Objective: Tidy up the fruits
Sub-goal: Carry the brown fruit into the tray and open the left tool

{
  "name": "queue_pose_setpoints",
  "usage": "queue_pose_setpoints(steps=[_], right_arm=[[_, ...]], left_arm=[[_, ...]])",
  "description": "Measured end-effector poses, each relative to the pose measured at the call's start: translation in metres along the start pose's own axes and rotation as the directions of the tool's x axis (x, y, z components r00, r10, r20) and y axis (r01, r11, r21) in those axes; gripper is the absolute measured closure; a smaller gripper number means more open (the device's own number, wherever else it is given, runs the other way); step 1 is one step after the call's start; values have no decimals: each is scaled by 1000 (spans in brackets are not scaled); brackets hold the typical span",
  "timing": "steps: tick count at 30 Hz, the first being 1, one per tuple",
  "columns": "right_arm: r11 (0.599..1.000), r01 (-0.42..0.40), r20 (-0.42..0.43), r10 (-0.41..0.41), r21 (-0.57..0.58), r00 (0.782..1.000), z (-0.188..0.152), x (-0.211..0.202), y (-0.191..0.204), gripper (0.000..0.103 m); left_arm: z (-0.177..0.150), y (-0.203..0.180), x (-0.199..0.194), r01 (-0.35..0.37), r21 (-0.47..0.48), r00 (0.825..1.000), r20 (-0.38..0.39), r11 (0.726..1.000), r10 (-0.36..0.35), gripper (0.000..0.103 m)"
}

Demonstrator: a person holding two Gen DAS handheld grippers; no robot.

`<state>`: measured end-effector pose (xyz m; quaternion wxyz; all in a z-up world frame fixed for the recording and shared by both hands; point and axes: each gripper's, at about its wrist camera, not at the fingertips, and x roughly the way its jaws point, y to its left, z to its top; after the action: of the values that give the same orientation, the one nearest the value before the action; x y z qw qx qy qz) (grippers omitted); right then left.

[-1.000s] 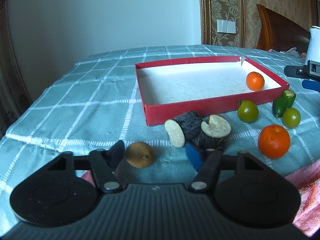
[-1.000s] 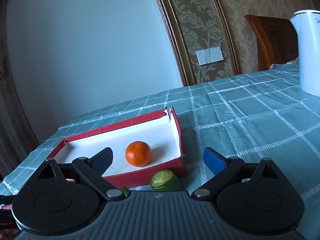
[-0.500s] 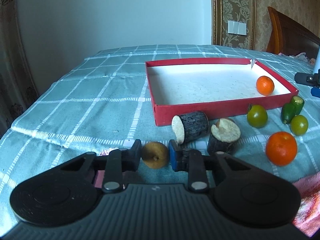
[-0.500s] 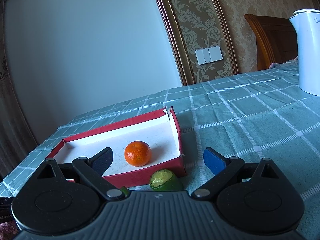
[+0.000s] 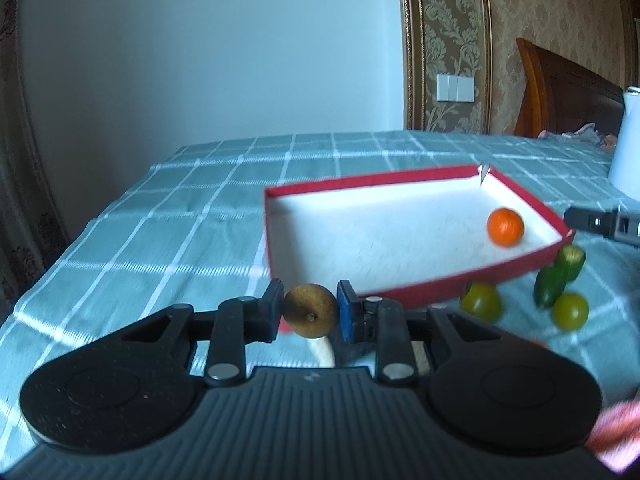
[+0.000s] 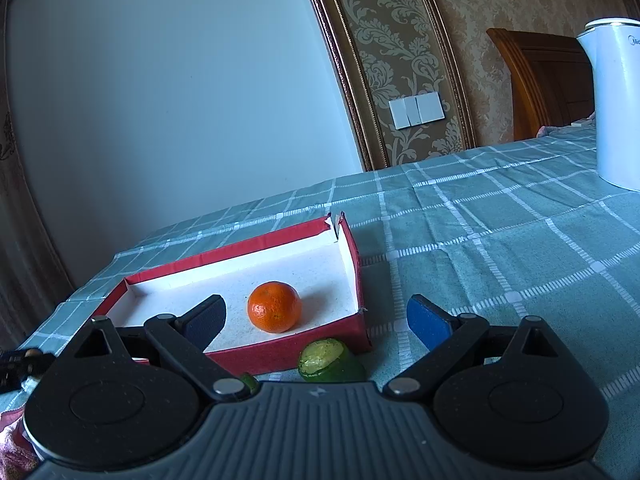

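My left gripper [image 5: 310,314] is shut on a small brown round fruit [image 5: 309,317] and holds it above the cloth, just before the red box [image 5: 420,290]. The box has a white floor and holds one orange [image 5: 505,227]. Green fruits [image 5: 481,302] lie by the box's near right side. My right gripper [image 6: 316,318] is open and empty, above the box's right end [image 6: 356,264], near the orange [image 6: 274,306] and a cut green fruit [image 6: 326,362].
A teal checked cloth [image 5: 168,216] covers the table. A white kettle [image 6: 616,100] stands at the far right. A pink cloth [image 5: 616,436] lies at the near right. The right gripper's tip [image 5: 600,222] shows right of the box.
My left gripper closed on the brown fruit and lifted it toward the box; the wooden logs dropped out of sight below it. The right gripper stayed still and open.
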<state>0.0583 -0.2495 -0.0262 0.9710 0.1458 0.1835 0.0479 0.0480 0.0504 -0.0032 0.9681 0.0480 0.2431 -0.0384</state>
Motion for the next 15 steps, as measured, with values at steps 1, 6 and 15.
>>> queue_pose_setpoints(steps=[1, 6, 15], right_arm=[[1000, 0, -2, 0, 1, 1000, 0, 0, 0, 5], [1000, 2, -6, -2, 2, 1000, 0, 1, 0, 5], [1000, 0, -18, 0, 8, 1000, -1, 3, -2, 5]], left_arm=[[4, -2, 3, -1, 2, 1000, 6, 1000, 1, 77], [24, -11, 29, 31, -6, 1000, 7, 1000, -31, 77], [38, -12, 89, 40, -22, 996, -83, 999, -42, 77]])
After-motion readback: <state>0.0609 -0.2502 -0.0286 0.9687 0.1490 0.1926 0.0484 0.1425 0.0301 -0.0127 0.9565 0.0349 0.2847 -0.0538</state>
